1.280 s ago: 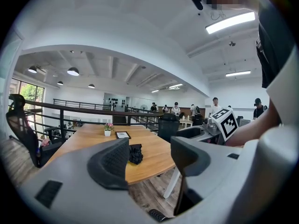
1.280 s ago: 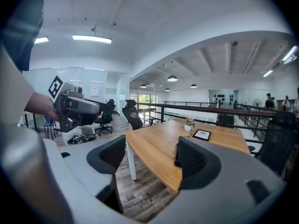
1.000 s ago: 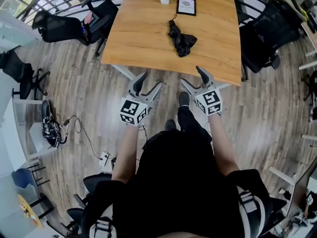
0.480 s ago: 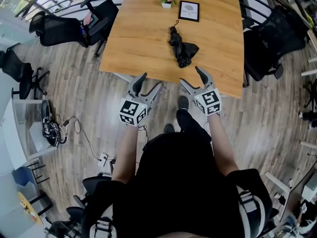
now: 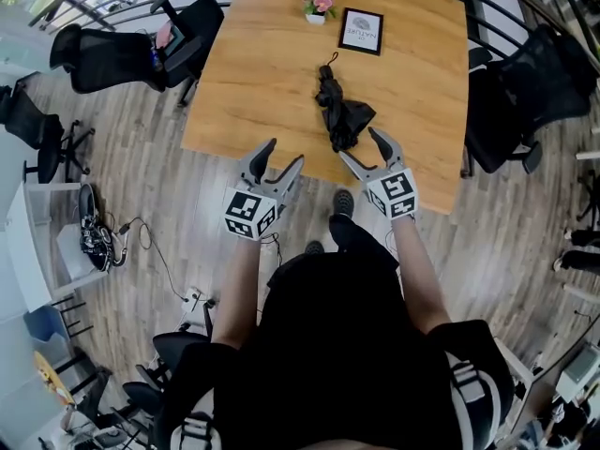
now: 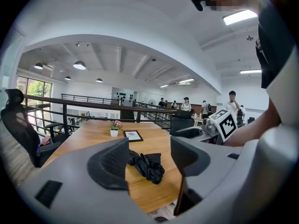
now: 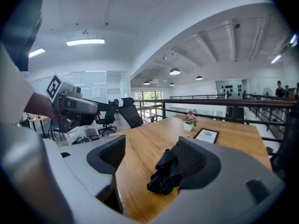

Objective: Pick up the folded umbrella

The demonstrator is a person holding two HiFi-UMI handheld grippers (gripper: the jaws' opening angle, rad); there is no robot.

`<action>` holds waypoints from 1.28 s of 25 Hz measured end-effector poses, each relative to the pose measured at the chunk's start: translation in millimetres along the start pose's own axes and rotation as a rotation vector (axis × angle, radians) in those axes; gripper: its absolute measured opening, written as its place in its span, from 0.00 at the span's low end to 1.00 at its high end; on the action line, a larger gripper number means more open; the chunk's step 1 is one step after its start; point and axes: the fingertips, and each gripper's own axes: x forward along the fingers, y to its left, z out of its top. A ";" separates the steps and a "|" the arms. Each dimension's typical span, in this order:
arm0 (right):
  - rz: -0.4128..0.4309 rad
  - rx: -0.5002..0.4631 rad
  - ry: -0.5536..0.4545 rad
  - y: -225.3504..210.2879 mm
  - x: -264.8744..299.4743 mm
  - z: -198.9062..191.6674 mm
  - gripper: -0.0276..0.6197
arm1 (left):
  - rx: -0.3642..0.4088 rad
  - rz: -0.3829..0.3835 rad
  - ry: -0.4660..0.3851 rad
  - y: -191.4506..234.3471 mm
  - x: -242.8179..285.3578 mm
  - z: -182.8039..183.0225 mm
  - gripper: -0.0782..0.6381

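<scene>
A black folded umbrella (image 5: 339, 112) lies crumpled on the wooden table (image 5: 253, 73), handle end toward the far side. It also shows between the jaws in the left gripper view, umbrella (image 6: 147, 164), and partly behind the right jaw in the right gripper view, umbrella (image 7: 164, 171). My right gripper (image 5: 366, 148) is open over the table's near edge, just short of the umbrella's near end. My left gripper (image 5: 278, 156) is open at the near edge, to the umbrella's left. Neither holds anything.
A small pot of pink flowers (image 5: 318, 7) and a framed card (image 5: 361, 30) stand at the table's far side. Black office chairs (image 5: 122, 50) flank the table left and right (image 5: 530, 87). Cables and a white shelf (image 5: 89, 242) lie on the floor at left.
Both grippers have moved forward toward the table; their tips now reach over its near edge, and the right one has come close to the umbrella. Both stay open.
</scene>
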 end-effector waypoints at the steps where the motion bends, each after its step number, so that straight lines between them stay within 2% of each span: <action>1: 0.006 0.003 0.002 -6.1 3.4 -0.3 0.59 | -0.002 0.006 0.005 1.8 6.0 -0.3 0.51; 11: 0.087 0.008 0.002 -51.1 39.7 3.5 0.60 | -0.003 0.060 0.014 13.6 57.0 10.5 0.51; 20: 0.121 0.021 0.027 -62.1 62.7 1.0 0.60 | -0.022 0.086 0.027 33.2 74.1 11.0 0.51; 25: 0.105 0.028 0.046 -66.4 76.1 -1.6 0.60 | -0.035 0.063 0.037 50.7 84.6 8.1 0.51; 32: 0.028 0.068 0.085 -76.7 101.4 -5.0 0.61 | -0.041 -0.028 0.061 82.3 106.7 6.3 0.51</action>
